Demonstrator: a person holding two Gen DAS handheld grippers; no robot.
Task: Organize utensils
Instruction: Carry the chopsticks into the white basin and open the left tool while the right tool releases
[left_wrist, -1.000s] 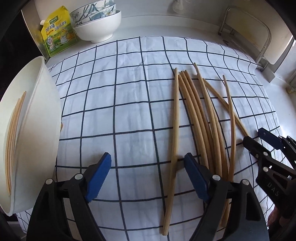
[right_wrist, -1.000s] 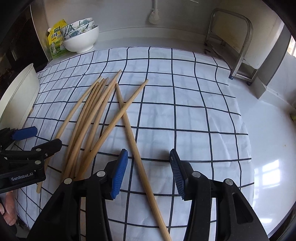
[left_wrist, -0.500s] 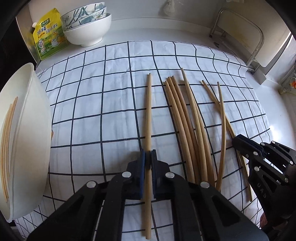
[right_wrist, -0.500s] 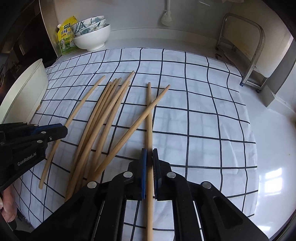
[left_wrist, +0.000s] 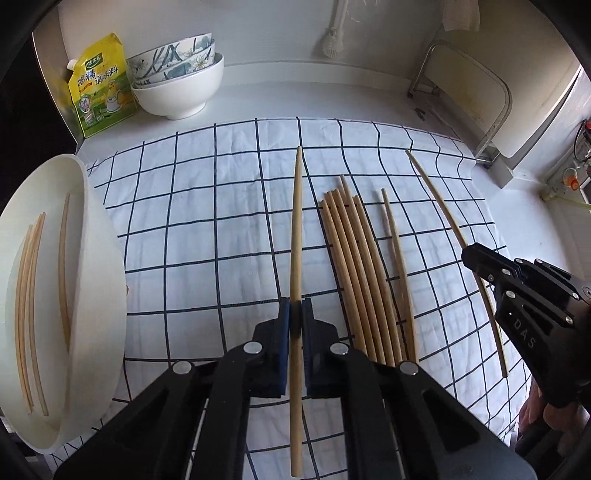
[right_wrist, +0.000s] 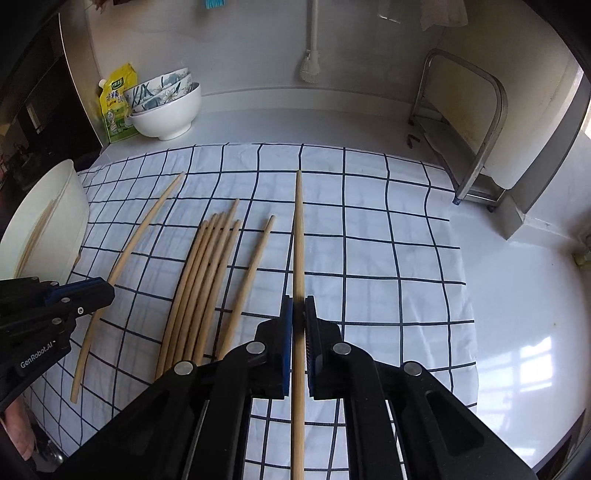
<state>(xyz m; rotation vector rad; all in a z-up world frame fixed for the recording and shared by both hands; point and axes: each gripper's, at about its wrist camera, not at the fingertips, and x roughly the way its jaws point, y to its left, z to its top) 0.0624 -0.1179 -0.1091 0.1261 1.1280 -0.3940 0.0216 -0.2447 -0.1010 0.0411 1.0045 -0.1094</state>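
Note:
My left gripper (left_wrist: 295, 314) is shut on one wooden chopstick (left_wrist: 296, 221), held lengthwise above the checked cloth (left_wrist: 207, 229). My right gripper (right_wrist: 298, 310) is shut on another chopstick (right_wrist: 299, 229), also raised and pointing away from me. Each gripper shows at the edge of the other's view: the right gripper (left_wrist: 466, 255) with its chopstick (left_wrist: 439, 199), the left gripper (right_wrist: 107, 290) with its chopstick (right_wrist: 147, 221). Between them a bundle of several chopsticks (left_wrist: 351, 273) and a single chopstick (left_wrist: 397, 266) lie on the cloth. A white container (left_wrist: 96, 266) at the left holds several chopsticks (left_wrist: 31, 314).
Stacked bowls (left_wrist: 177, 85) and a yellow pouch (left_wrist: 99, 99) stand at the back left. A brush (left_wrist: 332, 40) hangs on the back wall. A metal rack (right_wrist: 476, 122) stands at the back right. White countertop (right_wrist: 517, 302) lies right of the cloth.
Both grippers were open around a chopstick; each shut on its chopstick and has since risen, lifting it off the cloth.

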